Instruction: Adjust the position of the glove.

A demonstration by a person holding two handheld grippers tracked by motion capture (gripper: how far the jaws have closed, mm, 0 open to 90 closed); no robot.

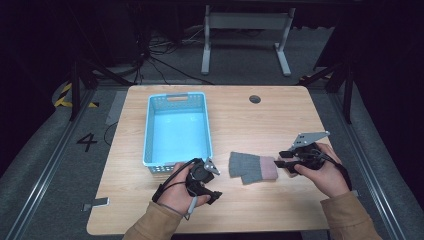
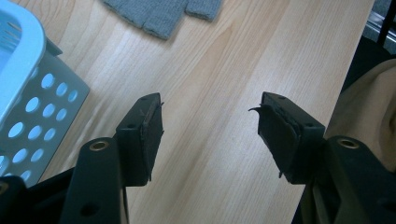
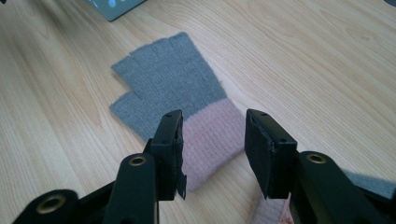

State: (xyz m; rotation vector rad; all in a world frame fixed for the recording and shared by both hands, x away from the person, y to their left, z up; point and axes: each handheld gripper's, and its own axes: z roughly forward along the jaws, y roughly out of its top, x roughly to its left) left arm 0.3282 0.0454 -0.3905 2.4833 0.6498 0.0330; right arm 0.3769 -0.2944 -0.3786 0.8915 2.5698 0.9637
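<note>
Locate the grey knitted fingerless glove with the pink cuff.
The grey knitted fingerless glove lies flat on the wooden table, right of the blue perforated basket, its cuff before the right gripper.

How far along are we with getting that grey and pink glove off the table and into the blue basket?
Nothing looks done: the blue basket holds nothing that can be seen. In hand: the right gripper stands open with its jaws either side of the pink cuff of the glove, which lies flat on the table. The left gripper is open over bare wood. Left: probably grip, lift and drop.
</note>
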